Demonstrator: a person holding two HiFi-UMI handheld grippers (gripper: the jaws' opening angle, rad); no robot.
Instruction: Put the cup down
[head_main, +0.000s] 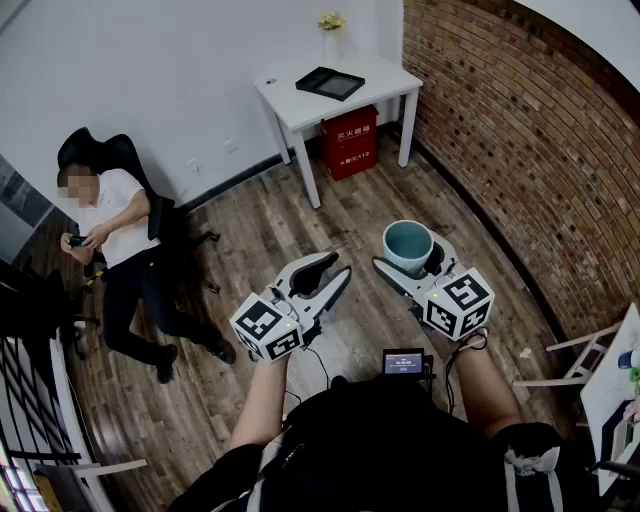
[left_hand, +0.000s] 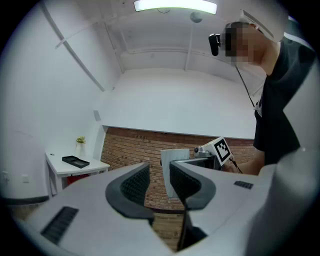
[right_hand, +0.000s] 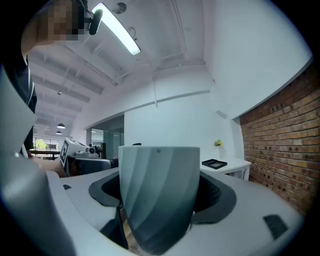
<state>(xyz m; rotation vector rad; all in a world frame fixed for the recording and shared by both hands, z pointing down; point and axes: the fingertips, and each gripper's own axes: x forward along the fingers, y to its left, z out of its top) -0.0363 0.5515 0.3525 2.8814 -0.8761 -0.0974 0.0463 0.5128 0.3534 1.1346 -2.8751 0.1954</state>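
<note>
While clamped between the jaws of the right gripper (head_main: 413, 260), the grey-blue cup (head_main: 407, 240) sits upright above the wooden floor (head_main: 260, 225). Left gripper (head_main: 334, 268), beside it: jaws slightly apart, empty. Beyond: white table (head_main: 385, 75) bearing a black tray (head_main: 330, 83).

Even, fairly bright indoor light with soft, faint shadows. A long white ceiling tube lamp (left_hand: 175, 6) glares at twelve o'clock in the left gripper view and at eleven o'clock in the right gripper view. Both gripper views are fisheye-bent with black corners. In the head view the red brick wall (head_main: 520, 150) bows at three o'clock.
</note>
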